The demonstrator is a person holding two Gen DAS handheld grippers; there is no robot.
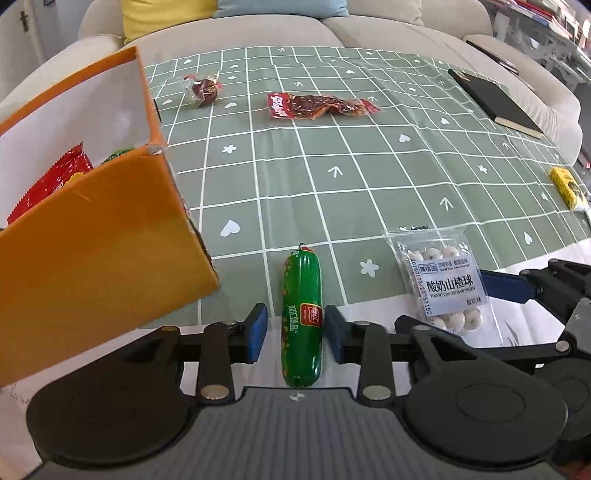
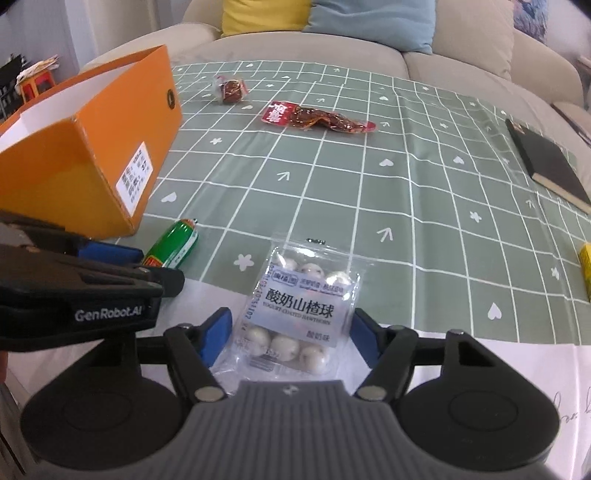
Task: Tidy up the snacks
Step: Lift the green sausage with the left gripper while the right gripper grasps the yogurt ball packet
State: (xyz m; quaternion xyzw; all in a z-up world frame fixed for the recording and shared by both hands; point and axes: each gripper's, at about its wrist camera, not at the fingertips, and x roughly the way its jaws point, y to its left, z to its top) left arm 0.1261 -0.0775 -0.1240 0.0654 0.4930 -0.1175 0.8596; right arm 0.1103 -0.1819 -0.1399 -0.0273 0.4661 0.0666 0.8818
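A green sausage (image 1: 303, 317) lies on the green checked cloth, lengthwise between the blue pads of my left gripper (image 1: 295, 328). Its right pad sits against the sausage and a small gap shows at the left pad, so the jaws are open. A clear bag of white yogurt hawthorn balls (image 2: 295, 310) lies flat between the pads of my right gripper (image 2: 291, 332). The pads stand at the bag's edges and the bag is not squeezed. The orange box (image 1: 92, 258) stands at the left, and a red packet (image 1: 48, 184) shows inside it.
Further back lie a red jerky packet (image 1: 317, 105) and a small wrapped dark snack (image 1: 203, 88). At the right are a black notebook (image 1: 495, 103) and a yellow packet (image 1: 569, 188). A sofa with cushions (image 2: 369, 22) runs behind the table.
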